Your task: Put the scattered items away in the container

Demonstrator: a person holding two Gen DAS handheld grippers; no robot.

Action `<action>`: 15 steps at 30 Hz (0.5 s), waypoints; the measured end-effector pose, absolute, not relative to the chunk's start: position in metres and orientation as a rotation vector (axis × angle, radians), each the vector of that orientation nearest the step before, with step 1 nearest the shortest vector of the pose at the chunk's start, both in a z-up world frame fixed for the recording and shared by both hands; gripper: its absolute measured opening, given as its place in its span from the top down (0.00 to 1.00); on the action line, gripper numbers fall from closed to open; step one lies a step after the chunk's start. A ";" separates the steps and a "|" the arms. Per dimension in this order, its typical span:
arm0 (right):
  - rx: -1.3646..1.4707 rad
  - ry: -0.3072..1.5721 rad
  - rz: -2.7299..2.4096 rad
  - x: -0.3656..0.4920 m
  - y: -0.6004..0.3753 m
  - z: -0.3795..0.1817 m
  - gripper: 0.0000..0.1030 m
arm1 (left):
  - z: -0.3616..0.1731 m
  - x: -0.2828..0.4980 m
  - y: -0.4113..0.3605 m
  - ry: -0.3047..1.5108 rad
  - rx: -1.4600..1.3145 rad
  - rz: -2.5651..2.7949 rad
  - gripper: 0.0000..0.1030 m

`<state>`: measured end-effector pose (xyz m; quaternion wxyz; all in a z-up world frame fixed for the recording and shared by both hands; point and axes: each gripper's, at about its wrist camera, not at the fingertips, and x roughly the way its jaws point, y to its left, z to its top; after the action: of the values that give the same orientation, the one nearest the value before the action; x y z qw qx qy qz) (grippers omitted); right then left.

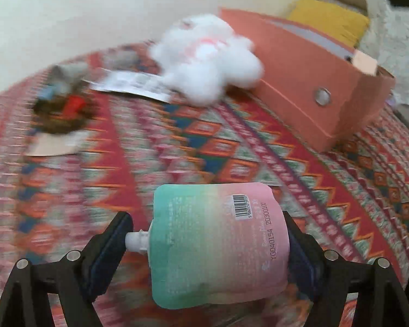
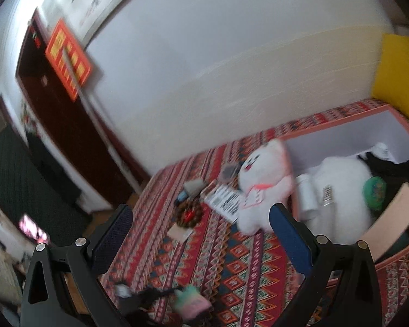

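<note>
From the left wrist view, the left tool (image 1: 208, 234) is clamped on a soft spouted pouch (image 1: 218, 245), mint green fading to pink, its white screw cap (image 1: 136, 241) pressed against one pad and its flat base against the other. It hangs over a woven cloth (image 1: 177, 141) of red, orange and blue diamonds covering the table. Toward the far right corner sits the coral cardboard box (image 1: 308, 87) with a metal ring pull. A fluffy white plush cat (image 1: 207, 57) lies against its near wall, beside a printed paper label (image 1: 133, 84) and a coil of brown beads (image 1: 62, 111).

From the right wrist view, the right tool (image 2: 201, 219) stands apart, holding nothing. The box (image 2: 338, 128) is open, with a large white plush (image 2: 343, 188), a white bottle (image 2: 306, 193) and a green round item (image 2: 375, 189) inside. The plush cat (image 2: 261, 182) leans on its outer wall. Behind are a pale wall (image 2: 218, 54) and a dark door (image 2: 57, 109).
</note>
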<state>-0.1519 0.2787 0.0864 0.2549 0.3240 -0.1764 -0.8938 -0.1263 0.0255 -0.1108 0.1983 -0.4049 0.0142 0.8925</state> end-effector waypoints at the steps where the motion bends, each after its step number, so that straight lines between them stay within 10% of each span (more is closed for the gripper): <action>1: 0.897 -0.447 -2.409 -0.154 0.266 0.078 0.01 | -0.108 -0.126 0.013 0.038 -1.130 2.521 0.16; 15: 1.194 0.093 -2.125 -0.207 0.064 -0.095 0.13 | -0.071 -0.148 -0.120 -0.257 -1.143 2.717 0.16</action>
<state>-0.2071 0.0635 -0.0945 0.3441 0.4596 0.0358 -0.8180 -0.1483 -0.1204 -0.0714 0.0910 -0.3848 -0.0866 0.9144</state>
